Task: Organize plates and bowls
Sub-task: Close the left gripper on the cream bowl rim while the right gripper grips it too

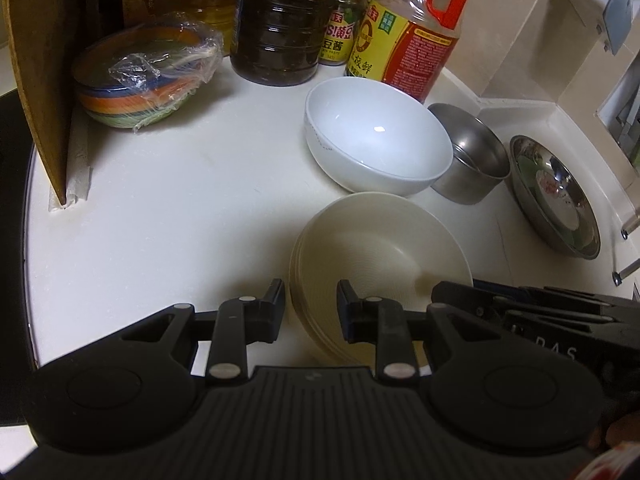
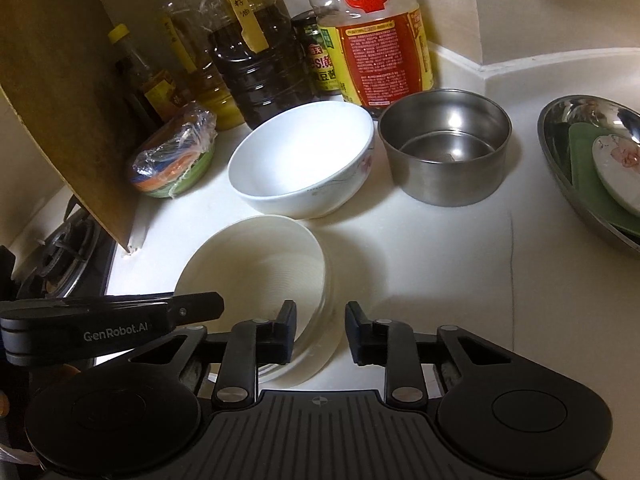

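**Two grippers on one stack of cream bowls**

Left wrist view: your left gripper (image 1: 311,308) clamps the near-left rim of the cream bowl stack (image 1: 380,248) on the white counter (image 1: 180,220) — one finger outside, one inside; the white bowl (image 1: 376,136) sits just behind it.

Right wrist view: your right gripper (image 2: 320,332) straddles the stack's right rim (image 2: 256,268); whether its pads press the rim you cannot tell; the steel pot (image 2: 444,148) stands beside the white bowl (image 2: 300,160).

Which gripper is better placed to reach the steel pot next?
Right, probably: the steel pot stands beyond the cream bowl stack on the right gripper's side; the left gripper straddles the opposite rim.
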`<state>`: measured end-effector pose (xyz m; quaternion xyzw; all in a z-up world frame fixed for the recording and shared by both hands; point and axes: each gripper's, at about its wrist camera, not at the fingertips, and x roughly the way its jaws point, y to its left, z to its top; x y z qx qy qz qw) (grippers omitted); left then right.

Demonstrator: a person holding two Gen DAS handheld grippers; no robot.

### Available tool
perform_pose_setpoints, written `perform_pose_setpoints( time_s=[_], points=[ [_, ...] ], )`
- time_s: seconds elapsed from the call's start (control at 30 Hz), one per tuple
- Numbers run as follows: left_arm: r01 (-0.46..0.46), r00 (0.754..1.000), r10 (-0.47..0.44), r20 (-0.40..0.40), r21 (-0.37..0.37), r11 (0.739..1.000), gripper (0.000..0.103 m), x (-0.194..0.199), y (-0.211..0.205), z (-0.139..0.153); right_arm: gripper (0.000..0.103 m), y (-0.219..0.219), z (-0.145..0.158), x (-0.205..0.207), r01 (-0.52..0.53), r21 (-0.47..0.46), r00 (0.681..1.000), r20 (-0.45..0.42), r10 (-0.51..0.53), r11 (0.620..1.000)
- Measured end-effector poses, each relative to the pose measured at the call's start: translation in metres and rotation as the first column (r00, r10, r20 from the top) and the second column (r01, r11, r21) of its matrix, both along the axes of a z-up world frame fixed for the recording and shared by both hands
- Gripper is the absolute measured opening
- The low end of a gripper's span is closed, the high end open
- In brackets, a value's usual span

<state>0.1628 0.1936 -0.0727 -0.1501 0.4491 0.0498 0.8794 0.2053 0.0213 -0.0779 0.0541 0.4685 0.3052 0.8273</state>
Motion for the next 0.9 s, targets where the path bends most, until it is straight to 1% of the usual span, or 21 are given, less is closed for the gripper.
perform_pose_setpoints(
  time_s=[0.07,0.17,0.43,0.7,0.9],
  points=[
    [0.009,1.0,-0.009,0.0,0.008,1.0,0.024,0.0,0.0,0.0,0.022,0.002,0.001,-0.001,-0.004,-0.005,1.0,0.007,0.004,1.0],
    [0.019,1.0,-0.019,-0.001,0.005,1.0,0.021,0.001,-0.001,-0.002,0.021,0.005,0.002,-0.002,-0.01,-0.02,1.0,0.017,0.01,1.0],
    [0.044,0.999,-0.044,0.009,0.014,0.999,0.02,-0.005,-0.004,0.001,0.019,0.004,0.004,-0.005,-0.001,-0.036,1.0,0.018,0.001,0.999],
    [0.061,0.998,-0.061,0.032,0.028,0.998,0.021,-0.012,-0.007,0.013,0.018,0.0,0.015,-0.013,0.003,-0.027,0.999,0.036,-0.002,1.0],
    [0.075,0.995,-0.076,0.062,0.023,0.997,0.021,-0.014,-0.01,0.023,0.018,-0.006,0.024,-0.017,0.009,-0.025,0.999,0.053,-0.007,1.0]
  ],
)
